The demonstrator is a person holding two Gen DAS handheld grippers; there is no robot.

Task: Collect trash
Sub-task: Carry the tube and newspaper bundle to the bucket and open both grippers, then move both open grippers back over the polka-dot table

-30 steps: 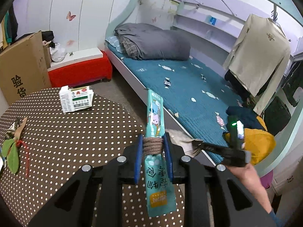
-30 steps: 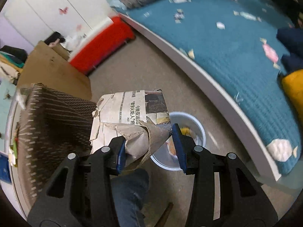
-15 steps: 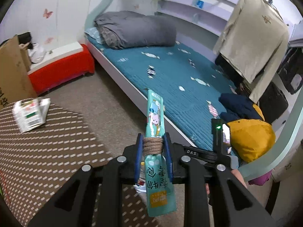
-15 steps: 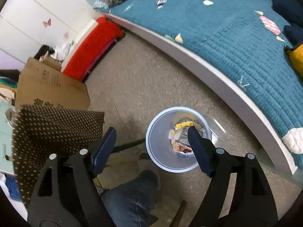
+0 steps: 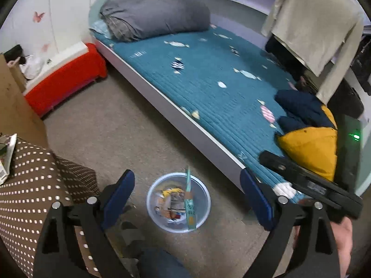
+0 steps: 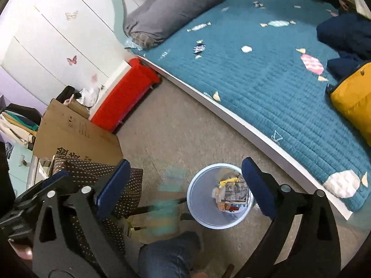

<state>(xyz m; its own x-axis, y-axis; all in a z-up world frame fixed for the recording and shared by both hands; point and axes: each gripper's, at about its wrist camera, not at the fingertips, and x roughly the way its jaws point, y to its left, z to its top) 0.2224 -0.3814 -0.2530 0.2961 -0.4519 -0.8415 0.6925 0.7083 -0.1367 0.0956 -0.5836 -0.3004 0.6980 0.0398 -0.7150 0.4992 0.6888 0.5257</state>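
A clear plastic trash bin (image 5: 153, 186) stands on the floor by the bed, with scraps inside. My left gripper (image 5: 186, 197) hovers above it, jaws opening wide with nothing pressed between them. The teal snack wrapper (image 5: 189, 199) is loose in the air, upright over the bin; in the right wrist view it is a teal blur (image 6: 167, 206) left of the bin (image 6: 199, 192). My right gripper (image 6: 185, 185) is also opening, and holds nothing. The crumpled newspaper (image 6: 234, 192) lies in the bin. Each gripper shows in the other's view: the right (image 5: 308, 185), the left (image 6: 34, 197).
The brown polka-dot table (image 5: 34, 185) is on the left, with a small carton (image 5: 4, 157) at its edge. A cardboard box (image 6: 74, 134) and a red stool (image 5: 65, 81) stand behind it. The teal bed (image 5: 208, 81) runs along the right. The person's knee (image 6: 171, 254) is below the grippers.
The left gripper swung from over the table to above the bin and opened, letting the teal wrapper go. The right gripper released the newspaper wad into the bin and spread wider.
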